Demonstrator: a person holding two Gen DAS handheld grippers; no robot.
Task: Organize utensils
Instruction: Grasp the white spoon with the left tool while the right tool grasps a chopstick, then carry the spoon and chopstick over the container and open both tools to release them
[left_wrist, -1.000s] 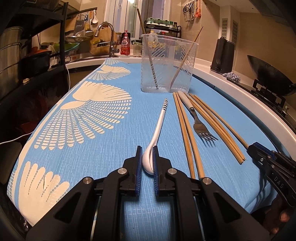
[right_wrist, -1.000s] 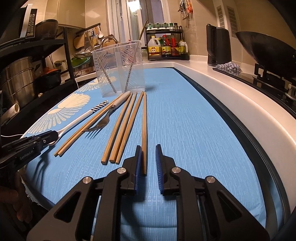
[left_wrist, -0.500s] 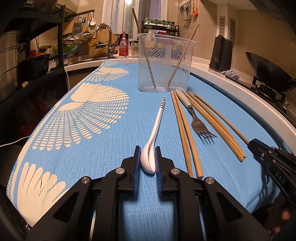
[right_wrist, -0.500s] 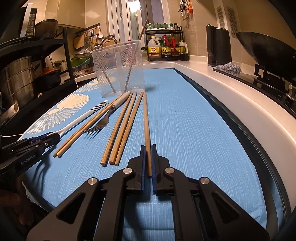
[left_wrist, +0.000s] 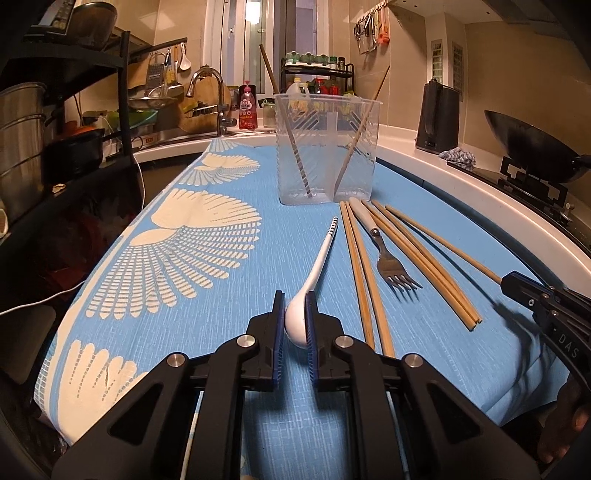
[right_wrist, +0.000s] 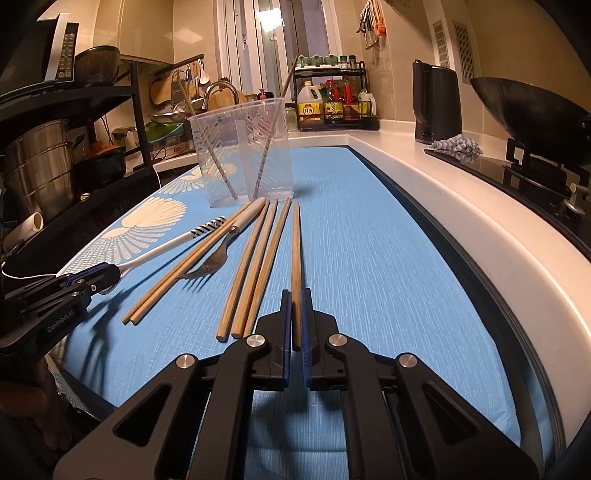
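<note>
A white spoon (left_wrist: 322, 256) with a striped handle end lies on the blue cloth (left_wrist: 229, 317). My left gripper (left_wrist: 295, 295) has its jaws closing on the spoon's bowl, and both blue pads touch it. In the right wrist view, my right gripper (right_wrist: 295, 295) is shut on the near end of a single wooden chopstick (right_wrist: 296, 251). A fork (left_wrist: 388, 254) lies between a pair of chopsticks (left_wrist: 364, 280) and three more (left_wrist: 417, 254). The clear divided container (left_wrist: 327, 147) stands behind them and holds a chopstick in each half.
The white counter edge (right_wrist: 480, 229) runs along the right, with a wok (right_wrist: 528, 107) on a stove and a black kettle (right_wrist: 436, 103) beyond it. Left of the cloth stands a dark shelf with pots (left_wrist: 22, 140). A sink and bottles sit at the back.
My right gripper's jaws have gone from apart around the chopstick's near end to pressed on it. The left gripper has stayed around the spoon's bowl.
</note>
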